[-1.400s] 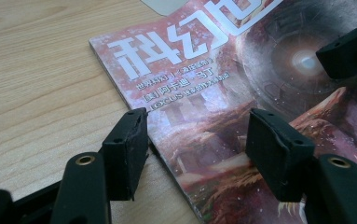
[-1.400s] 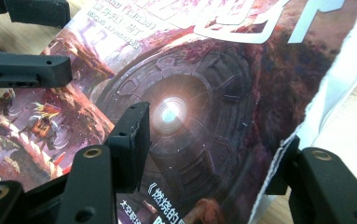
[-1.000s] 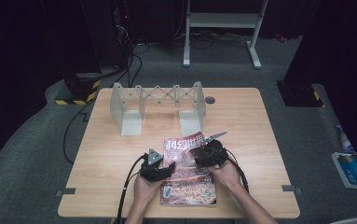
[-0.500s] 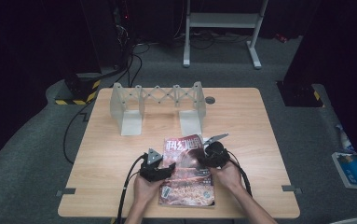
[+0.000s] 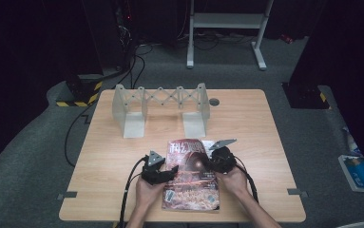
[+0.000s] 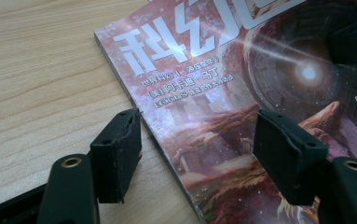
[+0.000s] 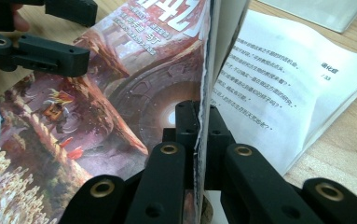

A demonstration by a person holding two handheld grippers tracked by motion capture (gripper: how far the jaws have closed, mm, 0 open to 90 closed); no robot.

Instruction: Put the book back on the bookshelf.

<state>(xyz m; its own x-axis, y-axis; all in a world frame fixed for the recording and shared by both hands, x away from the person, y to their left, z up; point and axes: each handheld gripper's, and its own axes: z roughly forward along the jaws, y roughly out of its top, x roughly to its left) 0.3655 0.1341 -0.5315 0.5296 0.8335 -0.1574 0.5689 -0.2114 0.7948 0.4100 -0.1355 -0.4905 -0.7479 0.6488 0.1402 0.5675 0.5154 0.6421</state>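
Lab or studio, dark curtains point(image 5: 37, 42), hazard-taped floor box point(image 5: 77, 92), trailing cables point(image 5: 137, 52)

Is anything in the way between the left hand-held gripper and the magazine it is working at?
Nothing visible. The left hand-held gripper has its jaws open astride the magazine's spine edge, one jaw over the bare table, one over the cover. They have just been opening. The right hand-held gripper is shut on the lifted cover and some pages.

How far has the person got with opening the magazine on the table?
Done: the right gripper has just closed on the front pages' edge and lifted it, so a printed page shows beneath. In hand: the left gripper, jaws just opening, straddles the magazine at its spine edge without pinching it. Left: swinging the lifted pages over; the magazine is only partly open.
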